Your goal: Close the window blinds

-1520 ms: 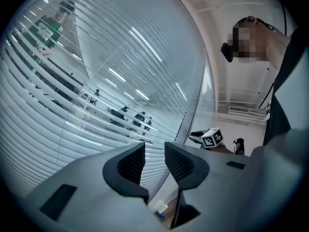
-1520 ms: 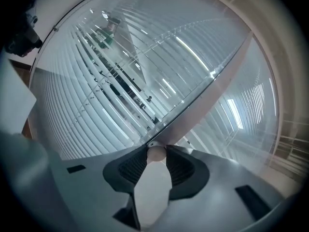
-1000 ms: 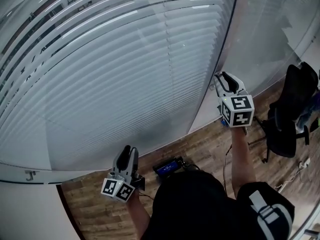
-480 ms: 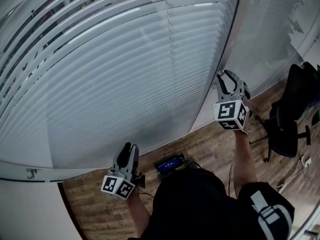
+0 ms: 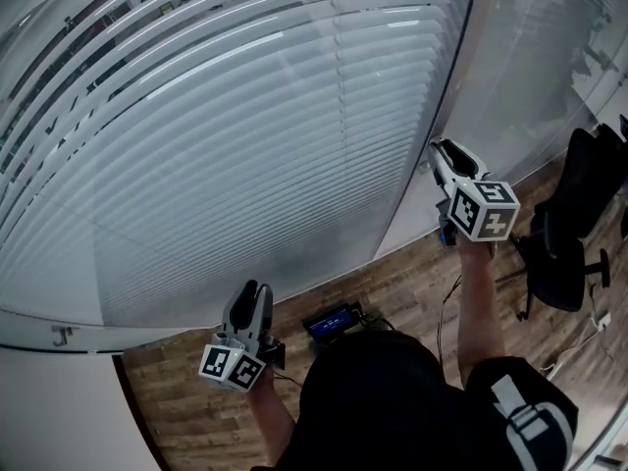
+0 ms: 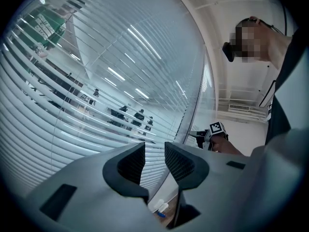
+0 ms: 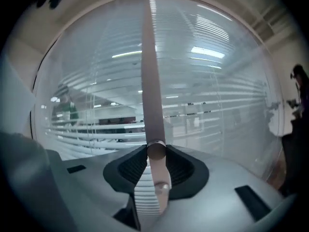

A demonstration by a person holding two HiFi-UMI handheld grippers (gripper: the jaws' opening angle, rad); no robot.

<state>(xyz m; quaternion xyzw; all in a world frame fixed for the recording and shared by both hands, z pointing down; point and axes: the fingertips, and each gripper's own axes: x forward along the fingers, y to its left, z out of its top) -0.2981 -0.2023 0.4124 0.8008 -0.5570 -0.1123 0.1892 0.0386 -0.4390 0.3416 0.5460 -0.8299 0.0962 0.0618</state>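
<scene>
Holding the thin wand (image 7: pixel 153 105) of the blinds (image 5: pixel 245 145), the right gripper (image 5: pixel 439 150) is up at the right edge of the slats. Its jaws press on the wand from both sides, and the wand runs straight up from them. The blinds cover the big window on the far side. At the top left, dark gaps show between the slats. The left gripper (image 5: pixel 253 292) is lower down on the left, near the person — its jaws are a little apart, with nothing in them. A black chair (image 5: pixel 579 214) stands on the wood floor (image 5: pixel 392 283) at the right.
</scene>
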